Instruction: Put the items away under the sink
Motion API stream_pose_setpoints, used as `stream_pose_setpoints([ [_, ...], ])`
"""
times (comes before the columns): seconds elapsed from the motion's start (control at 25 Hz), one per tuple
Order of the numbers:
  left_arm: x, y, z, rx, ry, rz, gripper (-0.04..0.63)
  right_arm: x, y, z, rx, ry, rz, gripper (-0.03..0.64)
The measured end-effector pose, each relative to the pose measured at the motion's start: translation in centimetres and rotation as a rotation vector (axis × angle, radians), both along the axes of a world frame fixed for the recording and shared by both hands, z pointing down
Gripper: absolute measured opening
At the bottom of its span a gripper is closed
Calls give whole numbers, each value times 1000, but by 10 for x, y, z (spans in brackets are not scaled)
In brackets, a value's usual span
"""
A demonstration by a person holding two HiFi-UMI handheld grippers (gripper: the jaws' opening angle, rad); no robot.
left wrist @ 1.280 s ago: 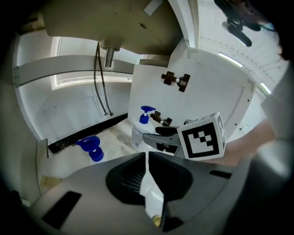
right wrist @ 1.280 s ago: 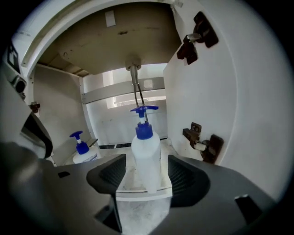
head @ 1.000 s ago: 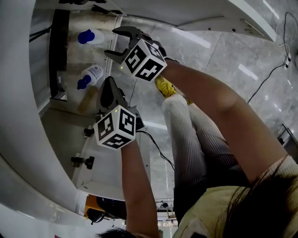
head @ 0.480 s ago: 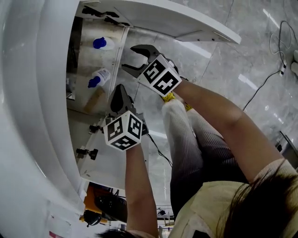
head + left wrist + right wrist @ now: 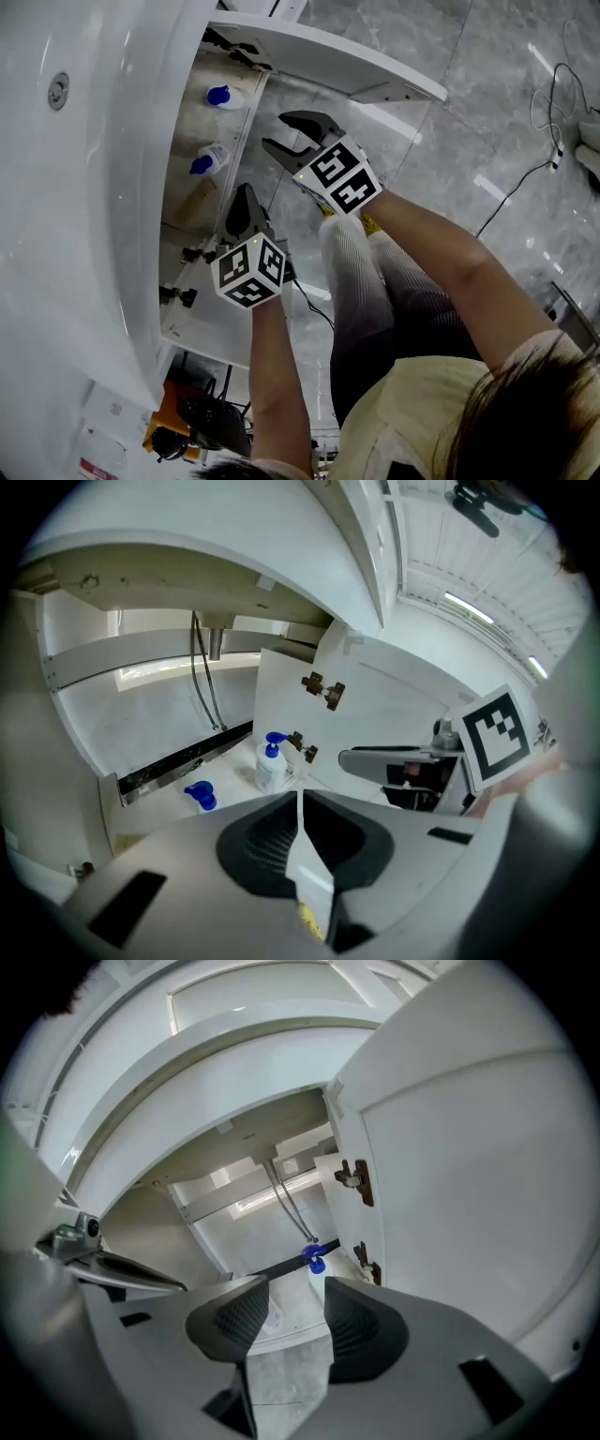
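Note:
Two white pump bottles with blue tops stand inside the open cabinet under the sink: one bottle [image 5: 218, 95] [image 5: 314, 1262] farther in the head view, the other bottle [image 5: 208, 161] [image 5: 272, 766] nearer. My right gripper [image 5: 278, 131] [image 5: 295, 1299] hangs open and empty just outside the cabinet mouth. My left gripper [image 5: 242, 192] [image 5: 298, 799] is shut with nothing between its jaws, in front of the cabinet beside the lower door. In the left gripper view the right gripper [image 5: 403, 761] shows at the right.
The white sink basin [image 5: 84, 187] overhangs the cabinet. One cabinet door [image 5: 328, 61] stands open beyond the right gripper, the other door [image 5: 202, 328] with hinges [image 5: 173, 296] near the left. Drain hoses [image 5: 202, 682] hang inside. A cable [image 5: 520, 183] lies on the marble floor.
The head view has swung, showing more of the sink basin. Both grippers sit a little farther out from the cabinet; their jaws and the bottles are unchanged.

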State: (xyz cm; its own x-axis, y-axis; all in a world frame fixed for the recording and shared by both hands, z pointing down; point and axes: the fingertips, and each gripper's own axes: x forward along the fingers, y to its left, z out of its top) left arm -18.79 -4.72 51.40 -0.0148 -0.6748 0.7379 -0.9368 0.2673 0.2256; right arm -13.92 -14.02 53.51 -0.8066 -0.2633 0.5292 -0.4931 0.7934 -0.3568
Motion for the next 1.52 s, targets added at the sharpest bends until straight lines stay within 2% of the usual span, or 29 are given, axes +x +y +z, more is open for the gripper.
stream_pose_setpoints([
  [0.28, 11, 3, -26, 18, 20, -7, 52, 16, 9, -42, -10, -17, 13, 143],
  [0.6, 12, 10, -52, 31, 31, -65, 48, 33, 31, -73, -44, -19, 24, 103],
  [0.92, 17, 19, -69, 46, 38, -122, 46, 53, 37, -85, -82, -6, 61, 80],
  [1.52, 25, 48, -74, 44, 54, -158, 46, 59, 59, -89, -135, -5, 67, 35],
])
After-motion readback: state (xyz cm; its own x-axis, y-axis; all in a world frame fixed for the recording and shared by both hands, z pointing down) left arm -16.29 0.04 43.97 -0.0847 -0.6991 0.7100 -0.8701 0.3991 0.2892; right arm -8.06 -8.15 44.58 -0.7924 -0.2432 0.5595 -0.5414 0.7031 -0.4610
